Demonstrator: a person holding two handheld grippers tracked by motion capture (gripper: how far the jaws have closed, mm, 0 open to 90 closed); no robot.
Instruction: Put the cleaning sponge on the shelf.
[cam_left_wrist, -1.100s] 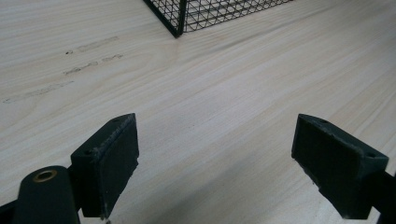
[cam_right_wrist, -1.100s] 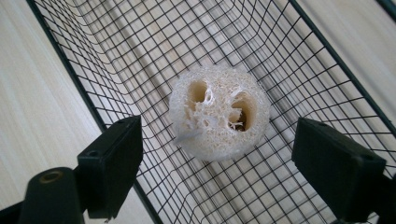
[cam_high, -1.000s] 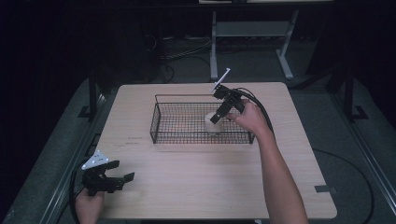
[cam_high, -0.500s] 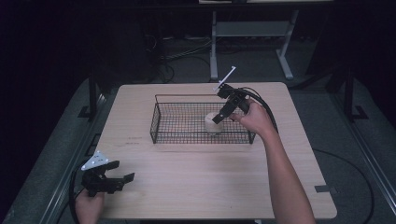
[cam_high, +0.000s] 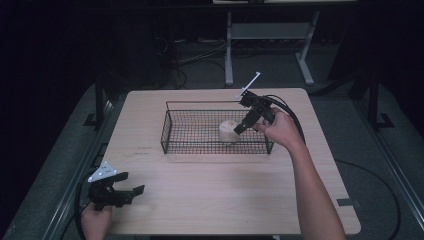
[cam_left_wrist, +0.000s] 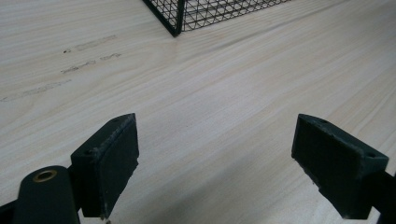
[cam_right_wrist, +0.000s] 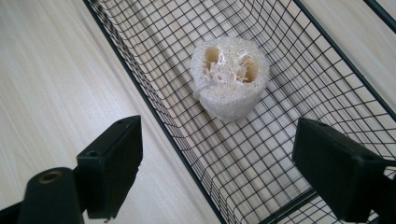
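Note:
A black wire basket (cam_high: 175, 131) stands in the middle of the wooden table (cam_high: 210, 190). Inside it, towards its right end, a pale loofah piece (cam_high: 228, 131) stands upright on the mesh (cam_right_wrist: 230, 79). My right gripper (cam_high: 240, 128) hovers over the basket's right end, just right of the loofah, jaws wide open and empty (cam_right_wrist: 219, 172). My left gripper (cam_high: 131, 193) rests low at the table's front left corner, open with nothing between its pads (cam_left_wrist: 215, 168). The basket's near corner (cam_left_wrist: 175, 21) shows ahead of it.
A metal stand (cam_high: 270, 45) and cables (cam_high: 185, 60) lie on the dark floor beyond the table. The right gripper's black cable (cam_high: 287, 107) loops over the table's right back part. Bare wood spreads between the basket and the front edge.
The right gripper has drawn back slightly to the right and up from the loofah, which stays in the basket. The left gripper has not moved.

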